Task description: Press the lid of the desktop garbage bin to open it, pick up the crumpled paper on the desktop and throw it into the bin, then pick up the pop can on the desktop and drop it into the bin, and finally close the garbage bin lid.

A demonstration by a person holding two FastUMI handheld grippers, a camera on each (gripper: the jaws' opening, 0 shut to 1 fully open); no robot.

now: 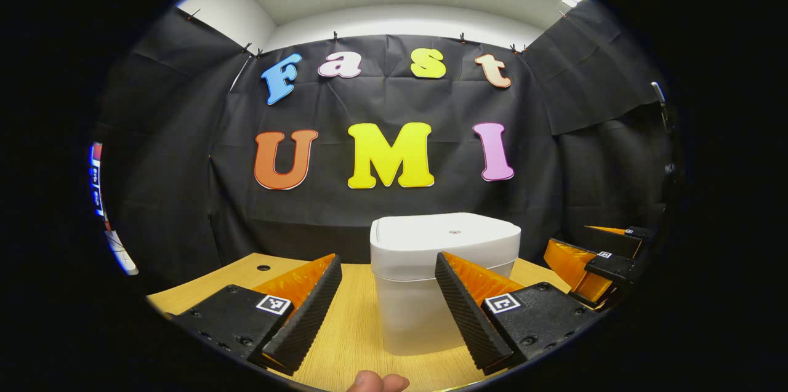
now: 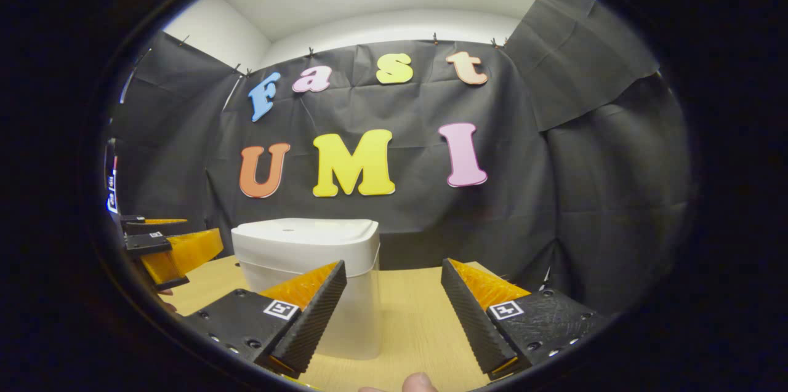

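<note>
In the left gripper view, the left claw (image 1: 388, 300) is spread wide and pinches nothing. Its two fingers (image 1: 308, 312) point forward over the wooden worktop (image 1: 351, 330). The white desktop garbage bin (image 1: 443, 281) stands upright on the worktop just behind the claw, a little toward the right finger, which covers part of its front. The lid (image 1: 446, 235) of the bin is closed and lies flat on top. To the right of the bin, at the edge of the view, the right claw (image 1: 600, 263) is seen from the side; its fingers are apart and nothing is between them. In front of the bin, at the bottom edge, a fingertip of the person (image 1: 375, 383) shows. To the left of the bin, farther back, there is a small round hole (image 1: 263, 268) in the worktop.

In the right gripper view, the right claw (image 2: 394, 312) is also spread and holds nothing. The garbage bin (image 2: 314, 275) stands on the worktop (image 2: 412, 330) to the left of the gap between the fingers, partly behind the left finger (image 2: 308, 318). Its lid (image 2: 308, 233) is shut. To the left of the bin, the left claw (image 2: 163, 244) shows at the edge of the view, with its fingers apart and nothing between them. A fingertip of the person (image 2: 418, 383) shows at the bottom edge, in front of the bin.
</note>
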